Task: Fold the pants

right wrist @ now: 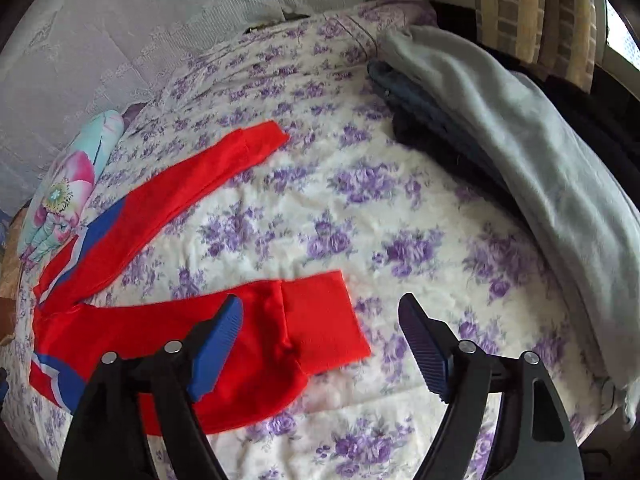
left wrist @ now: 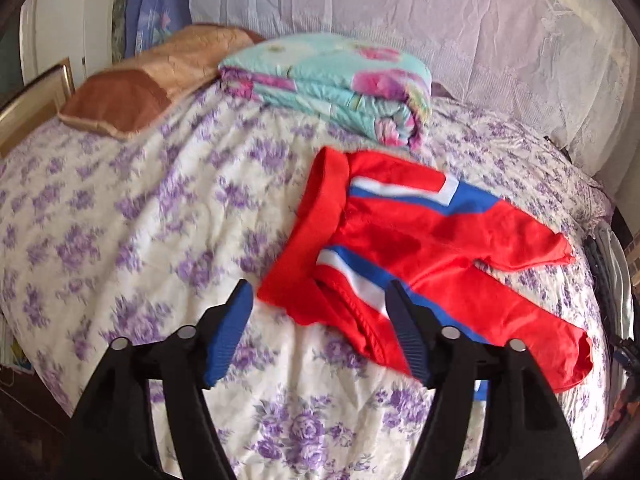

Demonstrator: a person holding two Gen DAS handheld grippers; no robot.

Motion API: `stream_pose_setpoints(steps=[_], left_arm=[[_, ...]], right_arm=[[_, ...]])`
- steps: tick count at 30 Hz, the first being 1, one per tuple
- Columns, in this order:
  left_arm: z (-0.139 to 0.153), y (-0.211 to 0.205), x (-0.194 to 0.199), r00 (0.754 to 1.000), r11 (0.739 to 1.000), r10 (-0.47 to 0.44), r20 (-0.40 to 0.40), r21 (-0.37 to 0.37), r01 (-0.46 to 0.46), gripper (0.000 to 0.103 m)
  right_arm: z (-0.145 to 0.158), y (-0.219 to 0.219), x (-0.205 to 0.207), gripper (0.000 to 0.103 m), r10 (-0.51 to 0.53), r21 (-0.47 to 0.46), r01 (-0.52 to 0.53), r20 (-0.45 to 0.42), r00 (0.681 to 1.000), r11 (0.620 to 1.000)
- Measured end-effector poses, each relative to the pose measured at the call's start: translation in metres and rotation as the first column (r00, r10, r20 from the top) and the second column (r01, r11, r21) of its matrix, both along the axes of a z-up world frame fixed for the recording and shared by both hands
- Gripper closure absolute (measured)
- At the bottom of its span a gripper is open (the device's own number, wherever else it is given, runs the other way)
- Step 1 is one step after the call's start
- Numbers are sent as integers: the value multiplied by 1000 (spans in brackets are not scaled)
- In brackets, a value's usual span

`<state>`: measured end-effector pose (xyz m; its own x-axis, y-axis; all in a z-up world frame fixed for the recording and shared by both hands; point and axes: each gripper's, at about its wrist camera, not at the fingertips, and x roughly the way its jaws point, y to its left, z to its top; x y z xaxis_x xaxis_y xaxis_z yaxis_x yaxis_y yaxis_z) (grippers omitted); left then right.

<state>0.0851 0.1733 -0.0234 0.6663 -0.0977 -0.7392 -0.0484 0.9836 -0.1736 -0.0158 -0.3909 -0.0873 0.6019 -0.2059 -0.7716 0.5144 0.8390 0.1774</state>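
Red pants [left wrist: 420, 240] with blue and white stripes lie spread flat on the floral bedspread, waistband to the left and both legs splayed apart to the right. My left gripper [left wrist: 320, 300] is open, hovering over the near corner of the waistband. In the right wrist view the pants [right wrist: 168, 320] lie at left, with the near leg's cuff [right wrist: 320, 320] between my fingers. My right gripper [right wrist: 322, 312] is open just above that cuff, holding nothing.
A folded floral quilt [left wrist: 332, 80] and a brown pillow [left wrist: 140, 88] lie at the head of the bed. A grey garment [right wrist: 520, 152] over dark folded clothes [right wrist: 432, 120] lies along the bed's right side. The bedspread [right wrist: 360, 208] is white with purple flowers.
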Motion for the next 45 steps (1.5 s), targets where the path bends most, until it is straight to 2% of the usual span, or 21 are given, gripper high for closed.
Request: stream_pose_setpoints(steps=[3,6,11,12,14,16,17,18,20,25,27,29,31,34,35,36,38,39,41,43,45], left_arm=[[24,-18,38,997,997,-71,8,30,71,33],[20,-50,99,980,982,-188,-72,-12,188,33],[-43,-89,183,941,973,-219,-258,7,229,36],[-58,-91,193,931,974,-215,-294,4,226,41],[-86,-89,206,913,978,-201,-354,-18,208,43],[-101,-85,210,910,979,-200,-363,-44,198,43],[-102,-84,209,914,979,-202,-353,-44,199,43],[-101,-85,207,915,978,-204,-347,-39,204,43],[-98,-85,205,915,978,-204,-348,-29,207,43],[-99,-84,205,914,977,-209,-347,-28,213,43],[-100,-89,208,914,977,-204,-351,-17,211,39],[-97,-94,208,912,976,-201,-357,5,217,38],[-87,-94,203,904,969,-229,-361,7,248,38],[-54,-78,195,922,963,-241,-302,41,265,37],[-42,-70,196,928,962,-239,-285,60,266,31],[-31,-62,199,932,959,-240,-271,80,270,16],[-14,-51,212,929,943,-275,-247,120,311,8],[-10,-48,222,921,929,-304,-245,136,343,8],[-11,-47,248,879,893,-396,-267,114,436,8],[-23,-53,275,804,840,-505,-315,37,542,8],[-41,-58,297,743,798,-571,-348,-22,603,8]], right_arm=[[16,-18,52,18,120,123,-127,60,991,984],[7,-38,124,18,132,227,-136,33,991,964],[-36,-68,220,19,84,351,-59,-58,995,935],[-46,-72,232,20,77,373,-43,-75,994,927],[-64,-77,249,22,64,414,-18,-98,993,910],[-71,-76,257,24,50,395,-10,-90,995,919],[-69,-71,257,55,49,355,-18,-79,996,935],[-66,-67,259,79,62,315,-32,-86,994,949],[-64,-67,252,83,66,326,-34,-88,994,945],[-55,-64,214,82,41,272,-8,-119,992,962],[-72,-66,215,74,47,274,-3,-151,987,962],[-73,-66,218,63,79,250,-48,-116,990,967],[-67,-60,219,60,86,231,-45,-171,981,972],[-41,-40,198,53,67,95,-49,-197,978,994],[-30,-30,185,48,61,31,-56,-185,981,998],[-21,-19,167,44,66,-13,-69,-161,985,998],[-6,2,124,35,114,-25,-116,-75,991,993],[-2,15,101,35,149,-9,-149,-25,989,989],[-3,39,60,32,200,16,-201,37,979,980],[-11,62,36,32,219,22,-220,34,975,975],[-19,81,25,32,228,8,-228,-10,974,974]])
